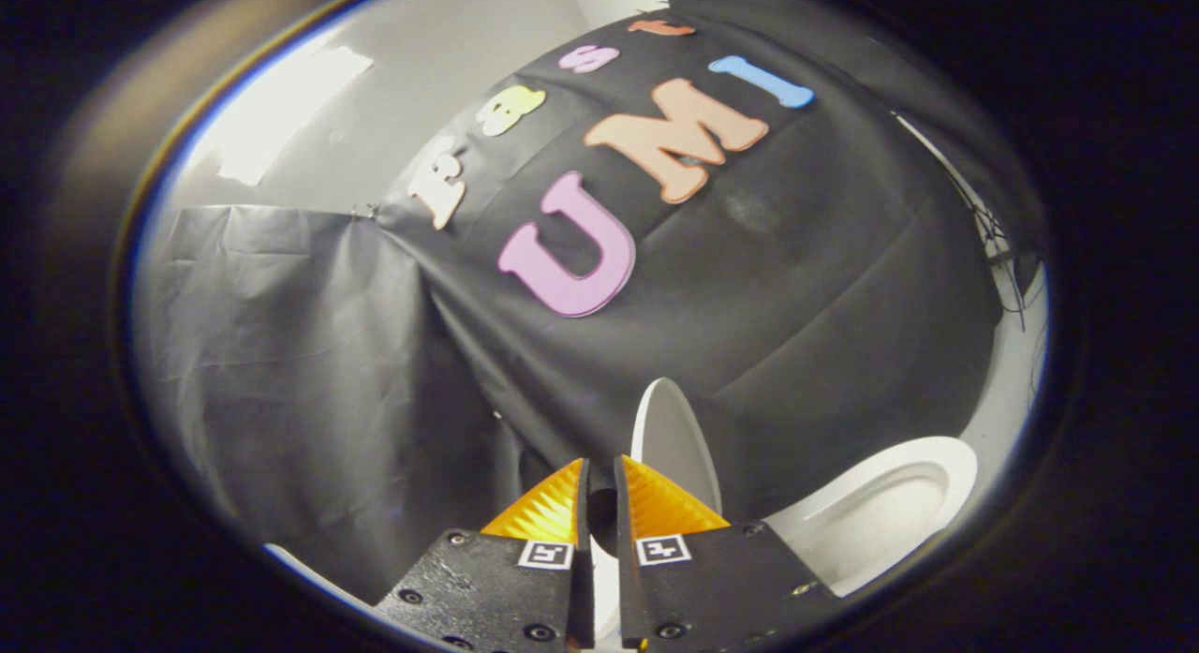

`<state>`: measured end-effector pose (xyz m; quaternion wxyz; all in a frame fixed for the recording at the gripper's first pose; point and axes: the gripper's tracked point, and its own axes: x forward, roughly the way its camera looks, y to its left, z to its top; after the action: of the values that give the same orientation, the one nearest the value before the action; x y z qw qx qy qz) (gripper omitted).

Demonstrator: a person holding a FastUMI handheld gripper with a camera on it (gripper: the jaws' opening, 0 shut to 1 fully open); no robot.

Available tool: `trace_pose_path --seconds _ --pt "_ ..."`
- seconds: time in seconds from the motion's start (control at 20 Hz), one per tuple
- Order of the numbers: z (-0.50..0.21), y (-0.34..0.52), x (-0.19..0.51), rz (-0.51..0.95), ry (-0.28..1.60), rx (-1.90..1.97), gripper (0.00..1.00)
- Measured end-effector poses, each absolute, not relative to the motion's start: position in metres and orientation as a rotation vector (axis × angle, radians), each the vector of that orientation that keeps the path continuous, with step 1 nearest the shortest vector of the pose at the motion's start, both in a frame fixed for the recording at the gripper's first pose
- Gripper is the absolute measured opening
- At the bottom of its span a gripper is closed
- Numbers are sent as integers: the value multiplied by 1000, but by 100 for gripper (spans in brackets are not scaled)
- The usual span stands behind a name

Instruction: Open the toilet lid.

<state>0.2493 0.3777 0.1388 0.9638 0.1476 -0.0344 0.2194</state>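
Note:
The white toilet lid [673, 437] stands raised, almost upright, seen nearly edge-on against the black cloth. It rises just beyond the right fingertip [656, 503]. To its right lies the open white seat and bowl [880, 517]. My gripper [599, 466] points upward at the cloth, its two fingers drawn together with only a narrow slit between them. A thin strip of white shows low in that slit; I cannot tell what it belongs to. The lid's lower edge is hidden behind the right finger.
Black cloth wall [796, 288] hangs close behind the toilet and wraps round to the left [281, 353]. Pale wall and a bright ceiling light [281, 110] lie above. Cables [1007, 250] hang at the far right.

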Motion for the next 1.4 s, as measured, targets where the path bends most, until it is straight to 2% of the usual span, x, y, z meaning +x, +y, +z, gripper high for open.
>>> trace_pose_path --seconds 0.2,0.6,1.1,1.4 --pt "132 430 247 530 -56 220 10" --pt "106 498 249 602 5 28 11" --pt "77 553 257 630 97 -193 14" --pt "75 554 254 598 98 -297 29"
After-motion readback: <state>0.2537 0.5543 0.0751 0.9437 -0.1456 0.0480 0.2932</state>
